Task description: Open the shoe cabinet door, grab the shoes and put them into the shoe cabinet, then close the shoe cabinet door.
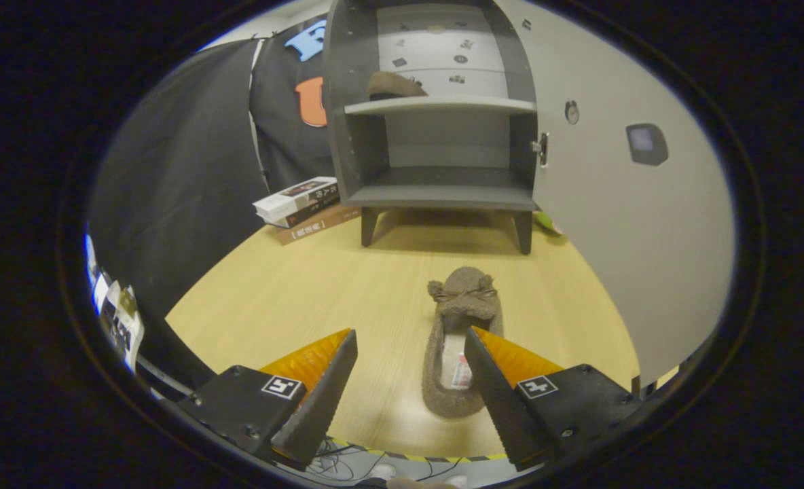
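Gripper view: gripper [409, 346] wide open, holding nothing; slipper [460, 339] lower centre by the right finger. Shift right, straddle its side wall, then close firmly.

slipper [462, 319]: fuzzy cloth | table [293, 299]: smooth light wood | cabinet [436, 149]: matt grey

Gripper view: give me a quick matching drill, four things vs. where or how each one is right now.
Things:
1. slipper on the table
2. second slipper
3. stack of books
4. cabinet door

Places/states:
A. swung open
B. on the cabinet's upper shelf
C. beside the cabinet's leg
D. partly between the open tongs, nearer one finger

Pairs: 1-D, 2-B, 3-C, 4-A
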Tool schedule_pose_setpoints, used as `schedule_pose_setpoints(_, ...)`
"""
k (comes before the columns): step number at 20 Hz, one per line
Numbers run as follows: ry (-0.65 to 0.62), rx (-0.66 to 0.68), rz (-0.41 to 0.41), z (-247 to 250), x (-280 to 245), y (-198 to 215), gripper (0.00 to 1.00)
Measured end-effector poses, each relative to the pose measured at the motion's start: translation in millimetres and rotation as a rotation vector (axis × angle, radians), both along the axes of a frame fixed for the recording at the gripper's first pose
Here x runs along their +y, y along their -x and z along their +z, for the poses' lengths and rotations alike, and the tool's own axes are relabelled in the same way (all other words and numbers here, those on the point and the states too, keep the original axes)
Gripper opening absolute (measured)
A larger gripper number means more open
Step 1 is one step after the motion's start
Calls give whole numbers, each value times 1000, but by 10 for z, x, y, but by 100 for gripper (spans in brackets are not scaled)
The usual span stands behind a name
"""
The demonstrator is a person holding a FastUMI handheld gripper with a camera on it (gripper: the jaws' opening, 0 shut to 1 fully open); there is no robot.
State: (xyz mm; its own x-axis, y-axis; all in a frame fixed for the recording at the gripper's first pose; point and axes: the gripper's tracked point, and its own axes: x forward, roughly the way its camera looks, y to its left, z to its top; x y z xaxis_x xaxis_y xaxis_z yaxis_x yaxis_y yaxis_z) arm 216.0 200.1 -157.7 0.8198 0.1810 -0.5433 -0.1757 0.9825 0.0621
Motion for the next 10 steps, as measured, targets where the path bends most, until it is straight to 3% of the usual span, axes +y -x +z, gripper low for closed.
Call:
schedule_pose_setpoints(7, -15, 98, -88, -69, -71, 20, 98)
schedule_pose_setpoints(9, -12, 97, -112, -95, -147, -33, 83)
schedule_pose_setpoints(10, -2, 96, -139, -112, -196, -100, 69)
